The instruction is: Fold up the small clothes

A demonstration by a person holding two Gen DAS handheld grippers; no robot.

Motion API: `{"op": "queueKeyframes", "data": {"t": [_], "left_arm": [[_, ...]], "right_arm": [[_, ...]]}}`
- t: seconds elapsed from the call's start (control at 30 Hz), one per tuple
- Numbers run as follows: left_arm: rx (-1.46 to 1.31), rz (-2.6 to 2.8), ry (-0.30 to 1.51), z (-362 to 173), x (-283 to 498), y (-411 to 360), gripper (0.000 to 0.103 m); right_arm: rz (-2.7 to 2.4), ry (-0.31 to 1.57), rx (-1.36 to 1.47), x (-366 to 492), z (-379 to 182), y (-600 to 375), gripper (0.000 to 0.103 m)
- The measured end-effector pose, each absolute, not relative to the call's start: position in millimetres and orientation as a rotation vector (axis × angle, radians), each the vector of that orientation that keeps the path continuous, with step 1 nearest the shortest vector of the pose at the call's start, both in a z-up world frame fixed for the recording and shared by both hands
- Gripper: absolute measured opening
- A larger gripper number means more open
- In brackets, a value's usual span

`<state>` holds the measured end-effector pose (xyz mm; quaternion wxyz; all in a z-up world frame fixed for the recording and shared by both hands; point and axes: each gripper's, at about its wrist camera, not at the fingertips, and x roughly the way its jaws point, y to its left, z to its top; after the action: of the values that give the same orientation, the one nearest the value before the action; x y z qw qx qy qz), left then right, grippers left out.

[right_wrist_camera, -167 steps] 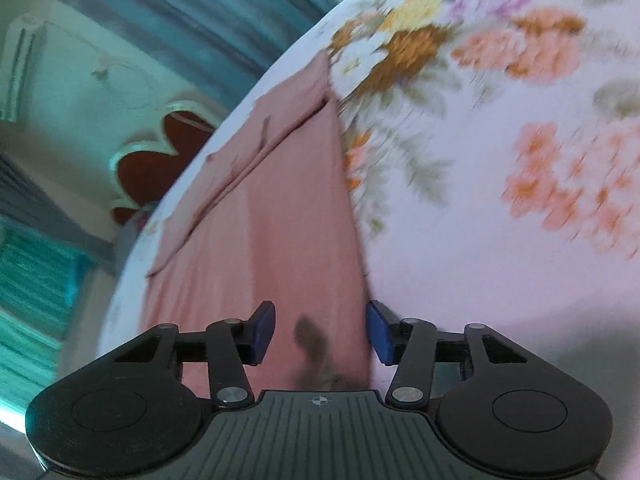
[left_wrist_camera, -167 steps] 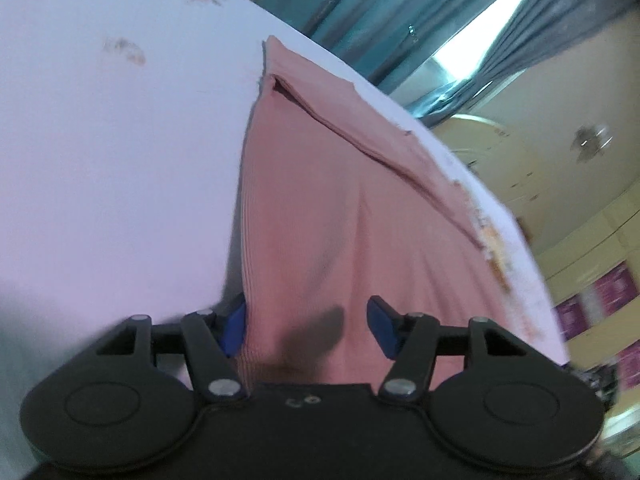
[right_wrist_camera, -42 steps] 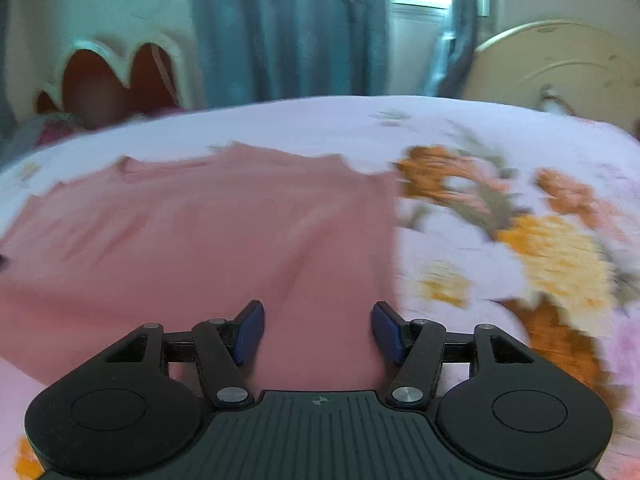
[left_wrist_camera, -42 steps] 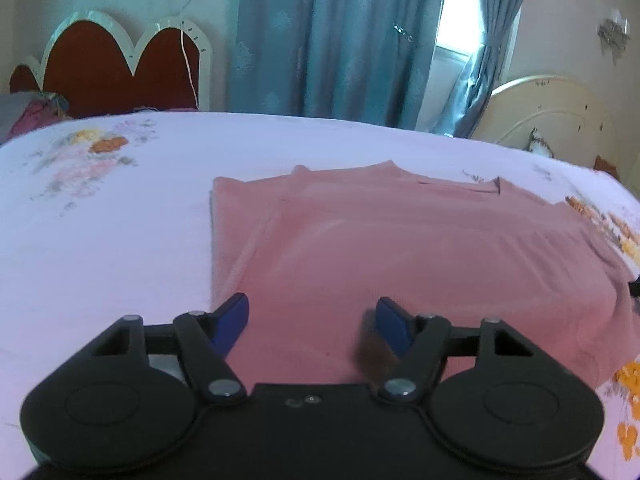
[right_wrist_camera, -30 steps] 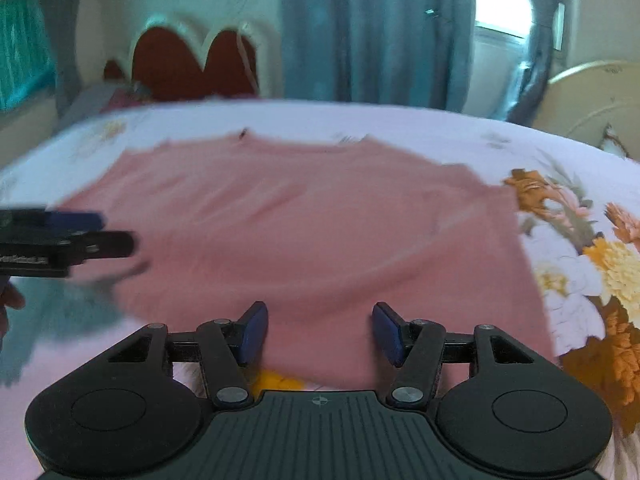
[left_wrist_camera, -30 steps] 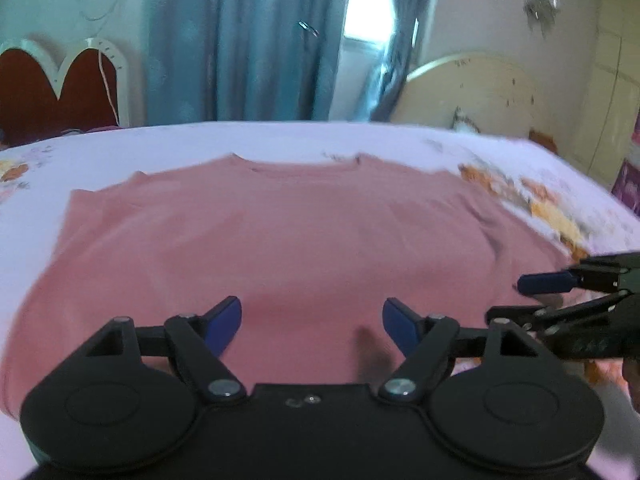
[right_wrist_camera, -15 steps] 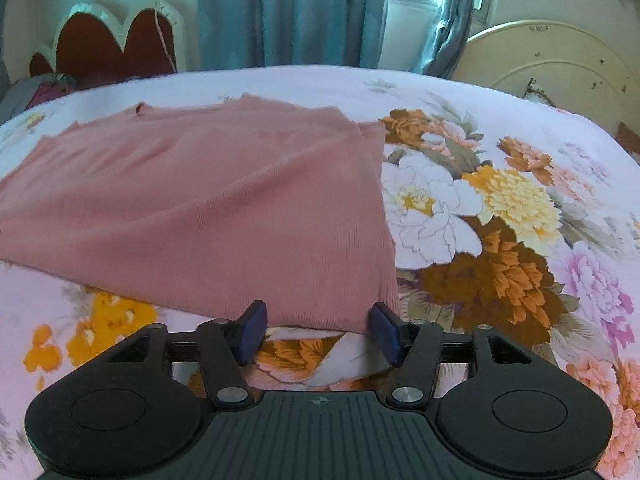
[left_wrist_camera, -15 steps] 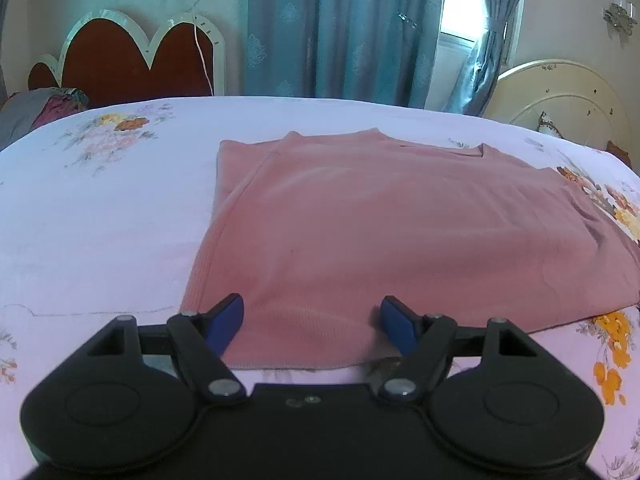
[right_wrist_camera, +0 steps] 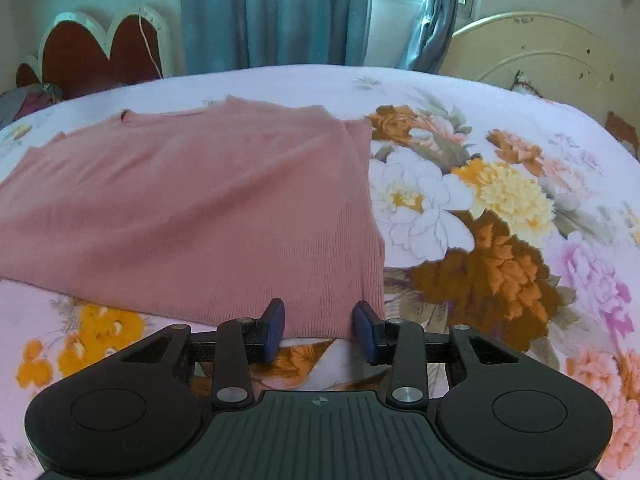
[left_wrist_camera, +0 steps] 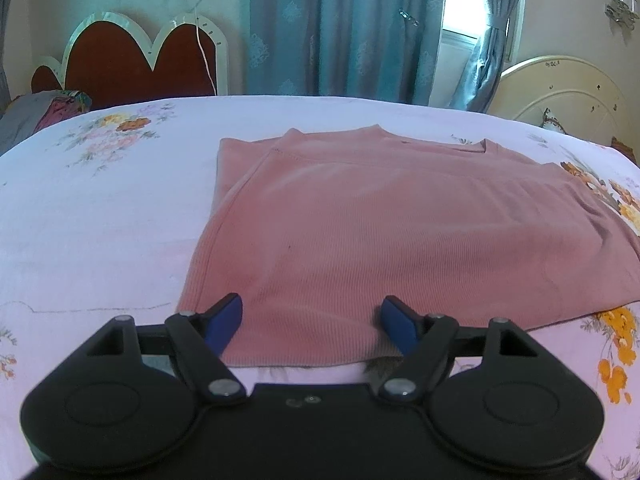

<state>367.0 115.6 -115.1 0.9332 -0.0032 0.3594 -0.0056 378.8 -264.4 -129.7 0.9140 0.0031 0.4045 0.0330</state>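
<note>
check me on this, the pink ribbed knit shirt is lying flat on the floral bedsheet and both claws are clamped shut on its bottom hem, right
Not quite. The pink ribbed knit shirt lies flat on the floral bedsheet, but both wrist views show the left claw and right claw open at its hem, not clamped.

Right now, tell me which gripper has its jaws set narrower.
The right gripper: its jaws stand closer together at the pink shirt's near right corner. The left gripper spreads wider over the hem.
</note>
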Motion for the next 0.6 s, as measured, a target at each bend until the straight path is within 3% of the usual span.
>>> {"op": "queueKeyframes", "data": {"t": [0.6], "left_arm": [[0.009, -0.016, 0.758, -111.8, 366.9, 116.4, 0.079]], "right_arm": [[0.071, 0.843, 0.024, 381.2, -131.6, -267.8, 0.038]]}}
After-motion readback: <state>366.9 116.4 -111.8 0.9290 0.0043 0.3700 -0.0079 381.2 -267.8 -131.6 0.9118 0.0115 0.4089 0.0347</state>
